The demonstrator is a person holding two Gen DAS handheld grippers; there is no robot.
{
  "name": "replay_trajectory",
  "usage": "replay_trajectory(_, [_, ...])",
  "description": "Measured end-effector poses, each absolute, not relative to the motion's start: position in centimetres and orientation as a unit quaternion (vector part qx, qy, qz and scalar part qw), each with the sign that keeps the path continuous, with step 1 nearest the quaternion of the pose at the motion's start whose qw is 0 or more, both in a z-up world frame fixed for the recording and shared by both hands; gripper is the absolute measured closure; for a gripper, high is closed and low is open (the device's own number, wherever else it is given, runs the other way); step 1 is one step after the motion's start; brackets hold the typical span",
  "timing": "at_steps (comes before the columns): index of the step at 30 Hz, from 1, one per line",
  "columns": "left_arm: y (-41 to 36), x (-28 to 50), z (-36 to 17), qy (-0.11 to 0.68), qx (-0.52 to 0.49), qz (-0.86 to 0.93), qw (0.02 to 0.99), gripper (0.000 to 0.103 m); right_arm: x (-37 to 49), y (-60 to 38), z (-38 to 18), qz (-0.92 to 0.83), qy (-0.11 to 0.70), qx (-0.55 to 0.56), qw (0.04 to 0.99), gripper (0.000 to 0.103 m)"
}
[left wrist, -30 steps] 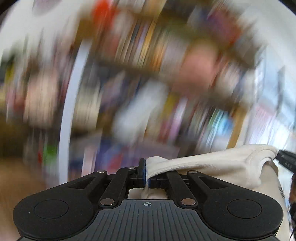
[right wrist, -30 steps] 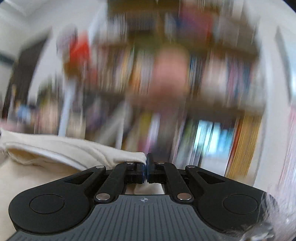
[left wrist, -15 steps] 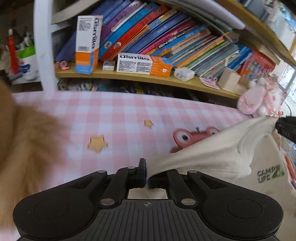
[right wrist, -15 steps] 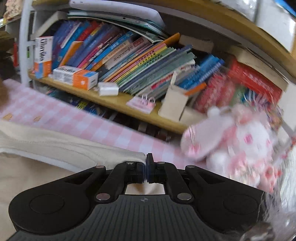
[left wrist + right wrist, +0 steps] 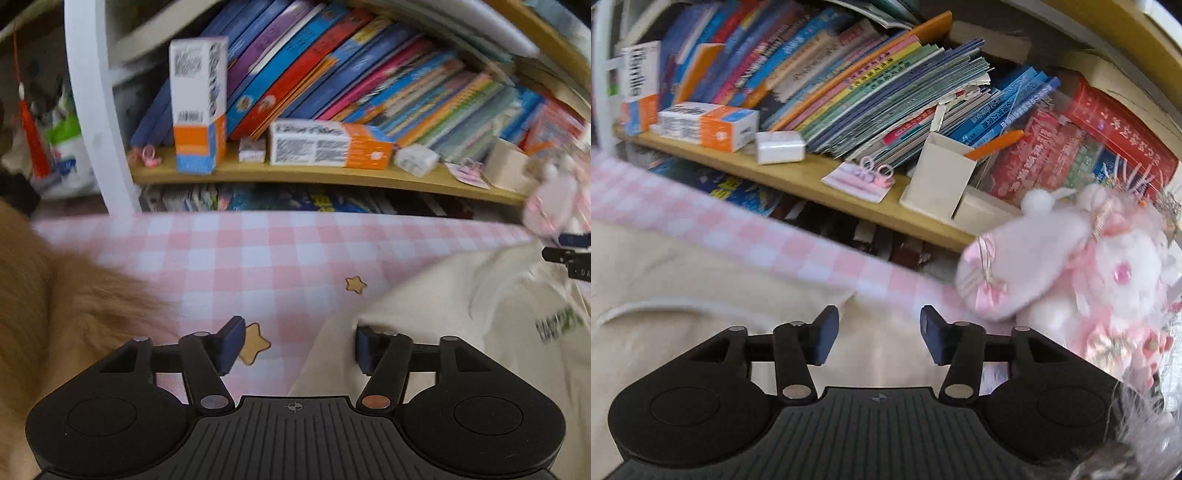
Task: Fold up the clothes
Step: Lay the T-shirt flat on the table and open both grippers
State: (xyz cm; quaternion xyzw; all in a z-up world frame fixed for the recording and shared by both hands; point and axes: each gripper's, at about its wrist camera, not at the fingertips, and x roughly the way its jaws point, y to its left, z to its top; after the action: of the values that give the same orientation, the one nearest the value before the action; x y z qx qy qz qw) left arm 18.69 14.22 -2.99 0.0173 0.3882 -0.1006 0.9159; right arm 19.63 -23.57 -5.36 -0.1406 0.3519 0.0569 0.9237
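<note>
Left hand-held gripper (image 5: 297,345): jaws spread wide and released, grasping nothing. Its left pad stood over the pink-and-white checked tabletop (image 5: 258,258); its right pad (image 5: 364,349) lay against or just over the edge of the cream garment (image 5: 461,314), contact not resolvable. The garment, a soft matte knit with blurred green and dark lettering, lay spread on the tabletop to the right of the jaws. A tan furry mass (image 5: 48,314), blurred, filled the left of this view.

Right hand-held gripper (image 5: 879,334): jaws likewise parted wide and empty, hovering above the same cream cloth (image 5: 683,288), which showed a pale ribbed band curving across it. A fluffy pink-and-white plush toy (image 5: 1078,273) sat just right of the jaws at the tabletop edge.

Behind the tabletop ran a wooden shelf (image 5: 798,181) carrying slanted glossy books (image 5: 871,85), rectangular white-and-orange cartons (image 5: 709,125) and a small open white box (image 5: 938,181).
</note>
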Motion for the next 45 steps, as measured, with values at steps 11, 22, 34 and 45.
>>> replay_trajectory(11, [10.8,12.2,-3.3,0.328,0.148,-0.137,0.923,0.040,4.2,-22.2,-4.9,0.084,0.361,-0.086,0.925,0.052])
replay_trajectory(22, [5.2,20.6,-5.5,0.341,0.316,-0.179,0.867,0.050,-2.5,-20.7,-7.0,0.059,0.420,-0.114,0.899,0.056])
replay_trajectory(34, [15.4,26.6,-4.4,0.429,-0.097,-0.009,0.898,0.051,-3.1,-25.8,-3.9,0.022,0.405,0.005,0.914,0.052])
replay_trajectory(45, [13.3,5.9,-2.5,0.392,-0.003,-0.148,0.908,0.050,2.6,-35.3,-6.5,-0.054,0.451,0.030,0.890,0.059])
